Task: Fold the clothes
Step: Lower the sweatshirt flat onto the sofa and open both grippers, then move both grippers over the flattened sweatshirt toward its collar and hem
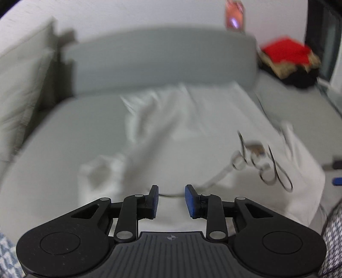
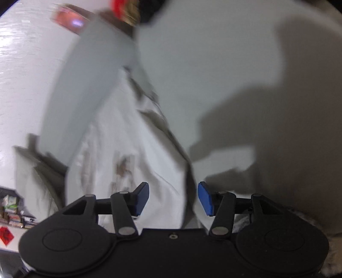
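Grey sofa seat (image 1: 53, 132) with a long grey back cushion (image 1: 162, 62); paler pillow (image 1: 21, 85) at left. White wall (image 1: 128, 15) behind. Hard shadows (image 2: 245, 128) across the seat.

No legible text, brand, number or label in either view. Small crosshair mark (image 1: 171, 237) moulded on the ribbed housing of the left tongs, without lettering. Dark looping line print (image 1: 267, 162) on the white garment (image 1: 192, 132), blurred, not readable as words. Red diamond-shaped paper sign (image 2: 6, 236) at the lower left edge of the right wrist view, dark figure on it too small and blurred to read. Packages on the cluttered shelf (image 2: 11, 207) above it, printing indistinct. Pinkish glowing object (image 1: 234, 15) against the wall, no readable marking.
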Tool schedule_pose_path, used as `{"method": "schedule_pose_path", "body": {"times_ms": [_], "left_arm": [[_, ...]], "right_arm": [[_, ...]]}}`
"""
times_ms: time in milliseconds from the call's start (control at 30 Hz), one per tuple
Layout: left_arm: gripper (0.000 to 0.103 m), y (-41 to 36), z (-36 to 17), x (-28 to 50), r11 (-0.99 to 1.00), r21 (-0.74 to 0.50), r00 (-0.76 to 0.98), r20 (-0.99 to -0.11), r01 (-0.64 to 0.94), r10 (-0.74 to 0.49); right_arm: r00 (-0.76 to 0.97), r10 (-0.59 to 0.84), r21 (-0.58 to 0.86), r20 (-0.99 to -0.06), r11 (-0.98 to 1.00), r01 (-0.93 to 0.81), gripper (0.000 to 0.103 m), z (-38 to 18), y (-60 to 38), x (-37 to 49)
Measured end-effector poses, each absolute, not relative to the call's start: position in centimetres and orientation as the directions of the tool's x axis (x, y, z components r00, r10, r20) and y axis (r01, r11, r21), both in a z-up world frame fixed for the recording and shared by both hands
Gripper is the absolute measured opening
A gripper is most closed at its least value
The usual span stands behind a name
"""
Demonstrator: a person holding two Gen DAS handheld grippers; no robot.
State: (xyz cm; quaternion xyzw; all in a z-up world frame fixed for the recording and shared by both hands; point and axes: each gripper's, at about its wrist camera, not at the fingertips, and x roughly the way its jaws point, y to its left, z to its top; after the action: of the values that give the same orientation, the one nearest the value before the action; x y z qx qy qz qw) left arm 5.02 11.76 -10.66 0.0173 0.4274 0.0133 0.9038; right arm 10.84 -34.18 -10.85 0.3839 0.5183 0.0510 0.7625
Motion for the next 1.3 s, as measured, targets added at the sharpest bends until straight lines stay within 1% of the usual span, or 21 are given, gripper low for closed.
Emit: {"method": "schedule_pose_path", "body": {"times_ms": [33, 100, 133, 200, 267, 300, 333, 367, 400, 467, 533, 600, 733, 833, 900, 933, 1033, 1067, 1200, 1233, 1300], "left_arm": [[0.029, 11.4, -11.8, 5.8, 0.999, 0.035, 0.611, -0.791, 0.000, 0.028], [0.029, 11.3, -14.0, 7.0, 1.000, 0.019, 0.564, -0.826, 0.004, 0.013], [0.031, 11.7, -14.5, 6.9, 1.000, 0.004, 0.562, -0.827, -0.001, 0.003], [0.032, 12.5, -15.3, 6.7, 1.000, -0.030, 0.566, -0.824, -0.011, -0.019], [0.032, 13.0, -15.3, 6.7, 0.998, -0.060, 0.566, -0.824, -0.022, -0.037], [0.032, 13.1, -15.3, 6.7, 0.997, -0.067, 0.567, -0.823, -0.024, -0.041], [0.032, 13.0, -15.5, 6.7, 0.997, -0.069, 0.569, -0.821, -0.025, -0.042], [0.032, 12.8, -15.6, 6.8, 0.997, -0.069, 0.571, -0.820, -0.025, -0.043], [0.033, 12.7, -15.7, 6.9, 0.998, -0.066, 0.573, -0.819, -0.023, -0.041], [0.033, 12.5, -15.8, 6.9, 0.998, -0.059, 0.576, -0.817, -0.019, -0.037], [0.033, 12.6, -15.8, 6.7, 0.998, -0.058, 0.578, -0.815, -0.019, -0.037], [0.033, 12.8, -15.8, 6.8, 0.998, -0.064, 0.579, -0.815, -0.023, -0.039], [0.033, 12.9, -15.8, 6.5, 0.997, -0.068, 0.581, -0.813, -0.025, -0.041], [0.033, 12.9, -15.8, 6.4, 0.998, -0.066, 0.584, -0.811, -0.024, -0.039], [0.033, 12.9, -15.8, 6.3, 0.998, -0.066, 0.585, -0.810, -0.024, -0.040], [0.033, 12.9, -15.8, 6.3, 0.997, -0.068, 0.585, -0.810, -0.025, -0.040], [0.034, 13.0, -15.8, 6.3, 0.997, -0.076, 0.585, -0.810, -0.025, -0.047], [0.034, 13.0, -15.8, 6.4, 0.996, -0.080, 0.585, -0.809, -0.025, -0.050], [0.037, 12.9, -15.9, 6.5, 0.996, -0.085, 0.586, -0.808, -0.021, -0.057], [0.037, 12.9, -15.9, 6.5, 0.996, -0.084, 0.587, -0.808, -0.020, -0.057], [0.037, 12.9, -15.9, 6.4, 0.996, -0.083, 0.588, -0.807, -0.018, -0.057]], "right_arm": [[0.445, 0.469, 0.627, -0.763, 0.703, 0.334, 0.050, -11.6, -33.9, 11.4], [0.429, 0.506, 0.656, -0.748, 0.662, 0.362, 0.051, -13.3, -33.4, 12.7], [0.436, 0.526, 0.679, -0.730, 0.628, 0.380, 0.051, -13.8, -33.3, 13.1], [0.465, 0.560, 0.728, -0.685, 0.555, 0.404, 0.052, -14.9, -33.0, 13.9], [0.522, 0.595, 0.791, -0.611, 0.452, 0.411, 0.052, -16.1, -32.8, 14.7], [0.561, 0.615, 0.832, -0.554, 0.378, 0.407, 0.050, -16.9, -32.9, 14.9], [0.605, 0.622, 0.865, -0.497, 0.300, 0.403, 0.044, -17.6, -32.9, 14.8], [0.656, 0.611, 0.890, -0.444, 0.218, 0.400, 0.035, -18.4, -33.1, 14.5], [0.703, 0.587, 0.907, -0.401, 0.150, 0.392, 0.032, -18.9, -33.3, 14.0], [0.753, 0.558, 0.929, -0.348, 0.097, 0.358, 0.031, -19.0, -33.5, 13.4], [0.774, 0.542, 0.941, -0.327, 0.113, 0.319, 0.031, -18.3, -33.6, 13.3], [0.779, 0.534, 0.942, -0.329, 0.131, 0.308, 0.032, -17.8, -33.8, 13.2], [0.688, 0.606, 0.915, -0.399, 0.210, 0.345, 0.032, -17.8, -33.2, 14.2], [0.501, 0.783, 0.929, -0.368, 0.297, 0.219, 0.032, -16.1, -30.2, 15.2], [0.450, 0.776, 0.893, -0.443, 0.426, 0.145, 0.032, -14.1, -28.7, 14.8], [0.487, 0.733, 0.871, -0.474, 0.473, 0.135, 0.032, -13.2, -28.8, 14.3], [0.635, 0.559, 0.818, -0.534, 0.532, 0.220, 0.030, -11.9, -31.6, 12.5], [0.636, 0.527, 0.800, -0.563, 0.539, 0.262, 0.026, -12.0, -32.3, 12.2], [0.506, 0.547, 0.741, -0.667, 0.560, 0.370, 0.025, -14.2, -32.1, 12.1], [0.507, 0.551, 0.747, -0.663, 0.530, 0.400, 0.025, -14.9, -31.6, 11.9], [0.516, 0.559, 0.760, -0.649, 0.461, 0.458, 0.028, -16.4, -30.7, 11.7]]}}
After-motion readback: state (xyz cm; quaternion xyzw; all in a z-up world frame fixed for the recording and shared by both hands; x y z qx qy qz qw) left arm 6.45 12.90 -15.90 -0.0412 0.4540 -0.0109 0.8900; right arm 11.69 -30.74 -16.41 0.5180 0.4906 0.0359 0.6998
